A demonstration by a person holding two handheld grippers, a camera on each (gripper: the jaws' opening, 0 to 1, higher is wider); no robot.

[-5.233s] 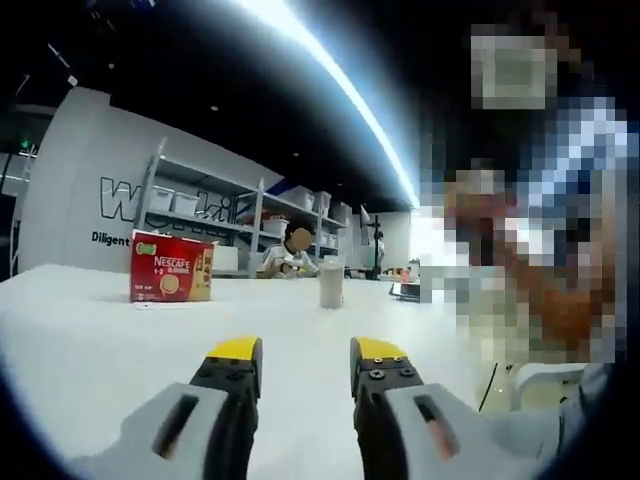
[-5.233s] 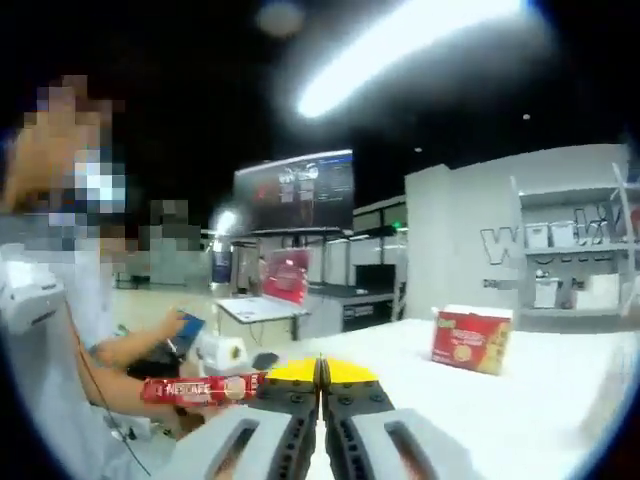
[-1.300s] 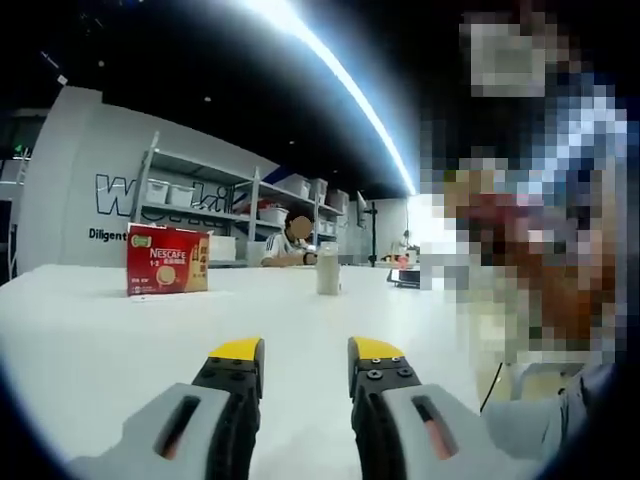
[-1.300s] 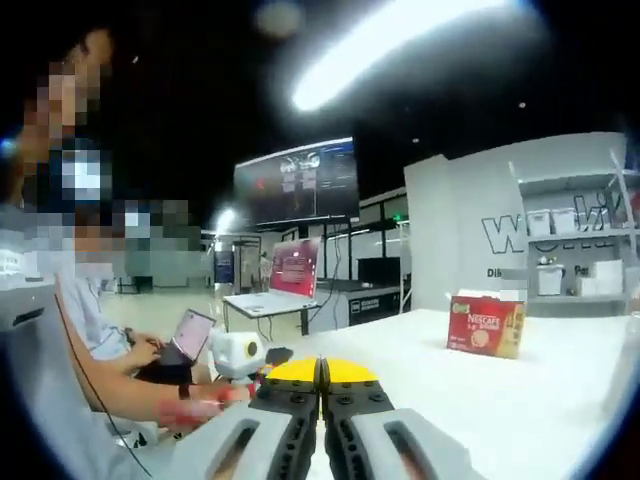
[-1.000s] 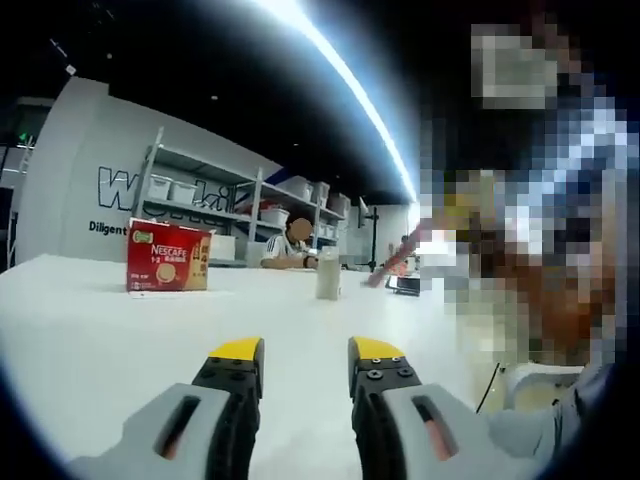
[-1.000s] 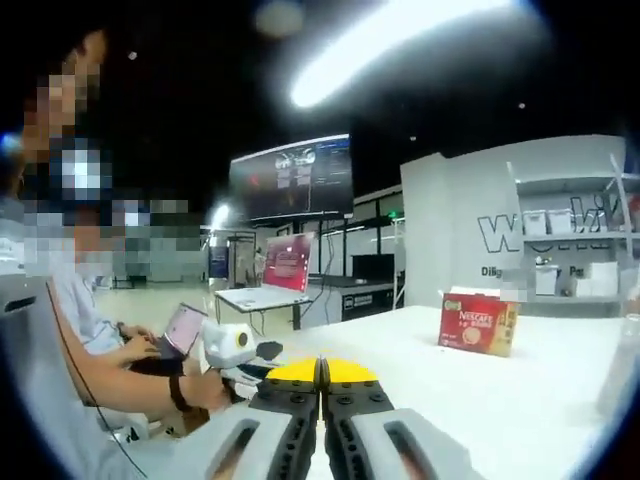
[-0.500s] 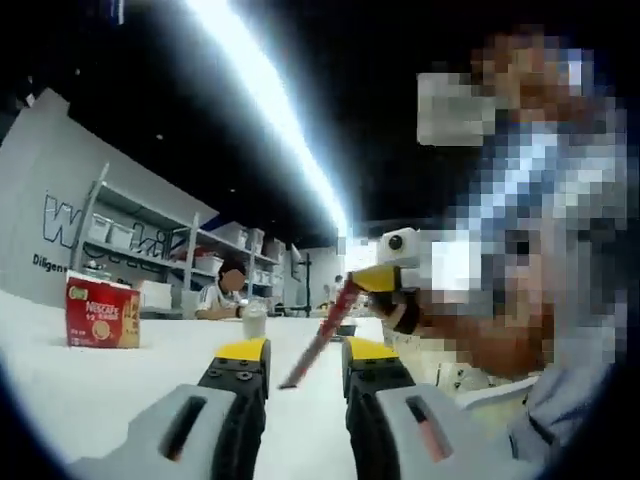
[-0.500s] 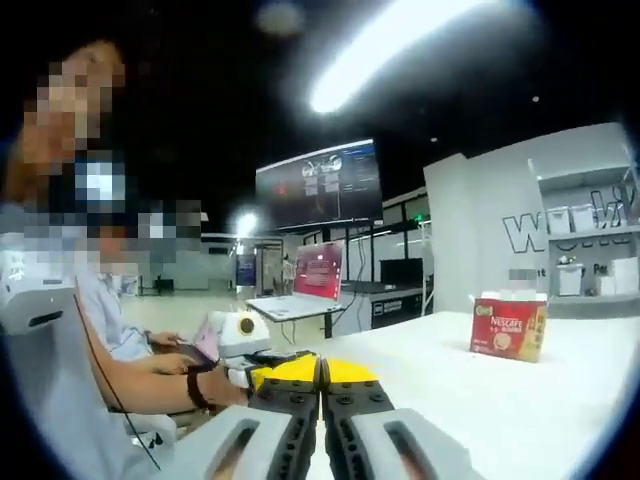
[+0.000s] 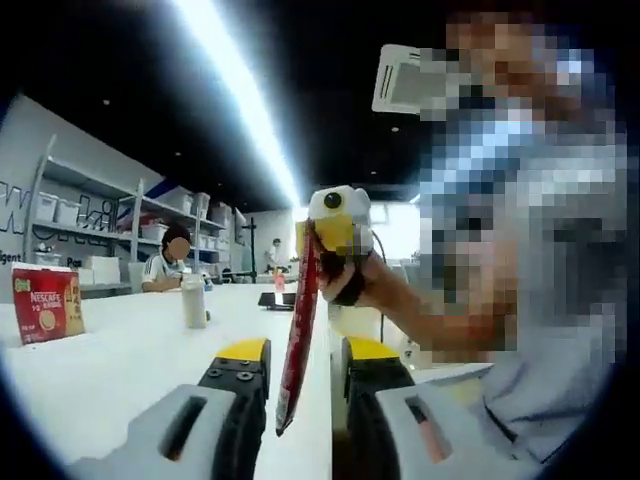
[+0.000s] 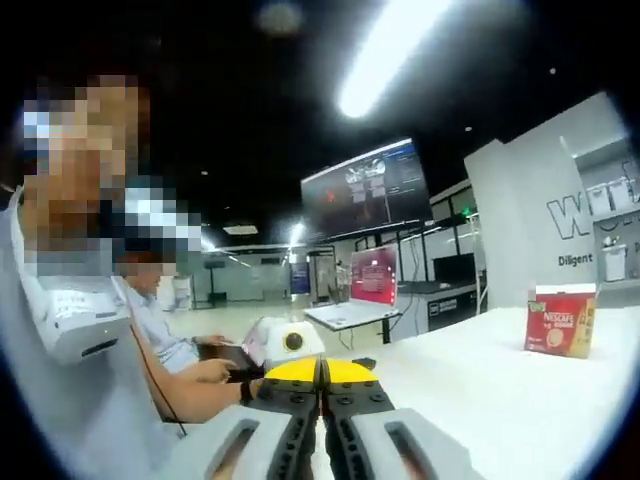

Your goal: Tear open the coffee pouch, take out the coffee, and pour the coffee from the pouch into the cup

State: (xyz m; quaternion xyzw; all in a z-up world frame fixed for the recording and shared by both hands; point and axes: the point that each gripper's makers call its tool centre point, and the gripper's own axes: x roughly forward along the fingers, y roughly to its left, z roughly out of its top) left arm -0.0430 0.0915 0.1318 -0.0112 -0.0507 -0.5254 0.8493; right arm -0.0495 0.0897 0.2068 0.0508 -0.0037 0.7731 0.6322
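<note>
A long red coffee stick pouch (image 9: 298, 330) hangs nearly upright in the left gripper view. My right gripper (image 9: 328, 232) comes in from the right, shut on the pouch's top end. The pouch's lower end sits between the jaws of my left gripper (image 9: 305, 352), which stands open and does not press on it. A pale cup (image 9: 193, 301) stands on the white table (image 9: 110, 350) further off to the left. In the right gripper view my right gripper (image 10: 320, 372) has its yellow tips pressed together; the pouch is hidden there.
A red Nescafe box (image 9: 45, 305) (image 10: 560, 320) stands on the table at the far side. A person's hand (image 10: 215, 372) and sleeve sit left of the right gripper. Another person sits at the table's far end (image 9: 170, 268). A laptop (image 10: 365, 290) stands on a desk behind.
The right gripper has brought the pouch from a slant to nearly upright, its lower end now between the open left jaws. Both views have swung, so the box and cup sit further sideways.
</note>
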